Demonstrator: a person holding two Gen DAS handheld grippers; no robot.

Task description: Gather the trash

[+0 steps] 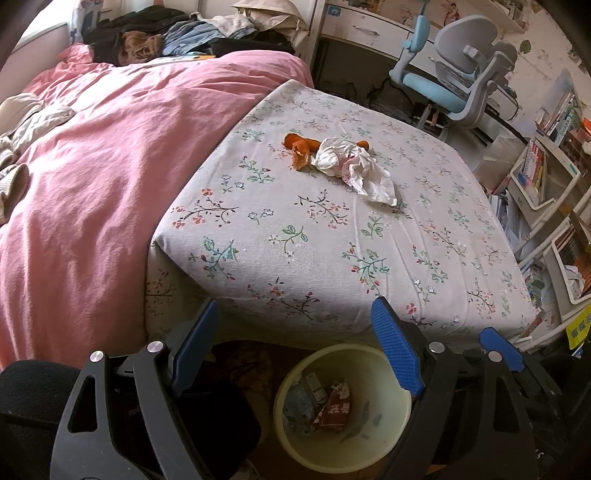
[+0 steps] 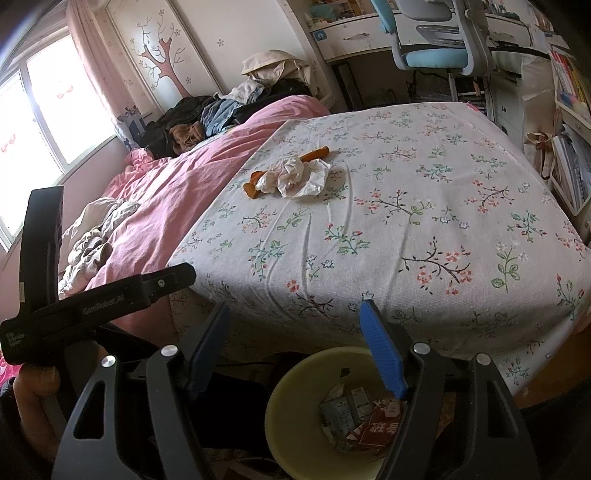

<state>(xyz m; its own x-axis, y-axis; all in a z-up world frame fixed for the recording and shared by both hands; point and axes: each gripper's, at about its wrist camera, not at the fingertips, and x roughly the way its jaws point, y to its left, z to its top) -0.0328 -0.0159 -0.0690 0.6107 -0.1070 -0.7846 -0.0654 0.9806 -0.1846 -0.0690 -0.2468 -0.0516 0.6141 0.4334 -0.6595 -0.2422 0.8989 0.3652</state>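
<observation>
A crumpled white tissue (image 1: 354, 166) (image 2: 295, 175) lies on the flowered bed sheet (image 1: 295, 240) (image 2: 406, 221), with orange peel (image 1: 301, 147) (image 2: 253, 186) beside and partly under it. On the floor at the bed's foot stands a pale yellow bin (image 1: 369, 369) (image 2: 295, 406) holding cartons and a red wrapper (image 1: 332, 406) (image 2: 373, 428). My left gripper (image 1: 295, 347) and right gripper (image 2: 295, 349) hang side by side above the bin, well short of the tissue. Both are open with nothing between the blue pads. The left gripper's black body (image 2: 92, 299) shows in the right wrist view.
A pink duvet (image 1: 92, 184) (image 2: 177, 184) covers the bed's left half, with piled clothes (image 1: 166, 33) (image 2: 207, 118) at its head. A blue-and-grey desk chair (image 1: 454, 74) (image 2: 436, 40) and desk stand beyond. Bookshelves (image 1: 546, 177) line the right side.
</observation>
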